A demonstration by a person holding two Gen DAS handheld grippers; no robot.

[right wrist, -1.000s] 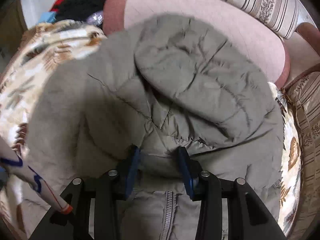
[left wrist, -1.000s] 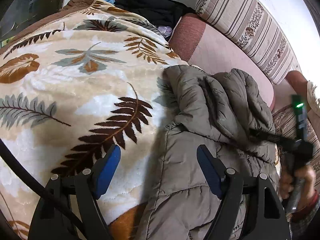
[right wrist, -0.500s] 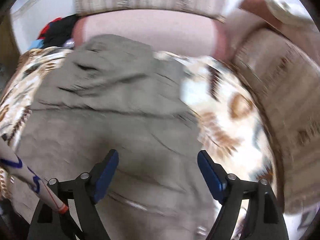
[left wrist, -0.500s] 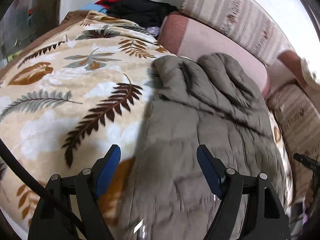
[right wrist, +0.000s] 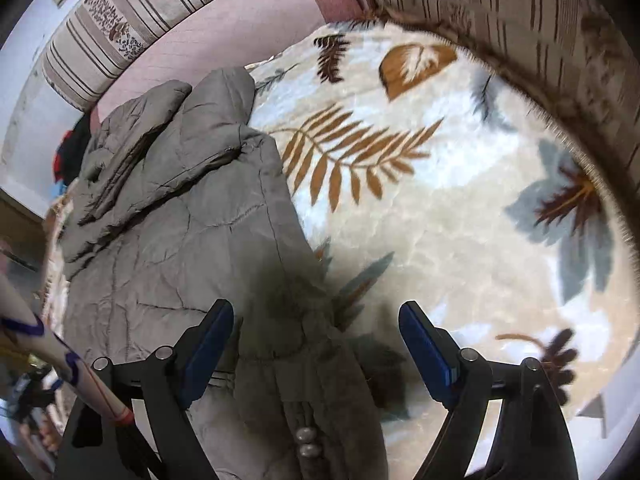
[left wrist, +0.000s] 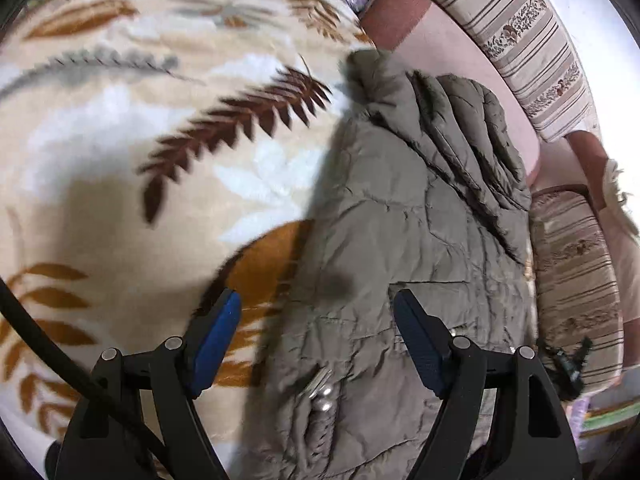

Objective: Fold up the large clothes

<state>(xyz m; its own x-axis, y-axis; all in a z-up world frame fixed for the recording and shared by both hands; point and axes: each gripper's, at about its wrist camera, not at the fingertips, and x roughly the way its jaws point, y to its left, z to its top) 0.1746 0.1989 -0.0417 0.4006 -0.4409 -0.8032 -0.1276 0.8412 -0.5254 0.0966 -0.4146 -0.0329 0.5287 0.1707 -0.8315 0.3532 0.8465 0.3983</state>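
A grey-brown quilted puffer jacket [left wrist: 400, 248] lies lengthwise on a leaf-patterned blanket [left wrist: 120, 140], its hood folded down at the far end. It also shows in the right wrist view [right wrist: 180, 240]. My left gripper [left wrist: 318, 340] is open and empty, just above the jacket's near left edge, by its snap buttons [left wrist: 322, 396]. My right gripper [right wrist: 316, 344] is open and empty, above the jacket's near right edge, where snaps [right wrist: 305, 442] show.
A pink sofa back [left wrist: 448, 40] with a striped cushion [left wrist: 520, 32] runs behind the jacket. A striped armrest [left wrist: 572, 280] stands on the right. Dark and red clothes [right wrist: 68, 148] are piled at the far left. The blanket [right wrist: 440, 200] spreads to the right.
The right gripper let go of the jacket near the hood and opened wide. Both grippers drew back toward the jacket's near end, the left at its left edge, the right at its right edge.
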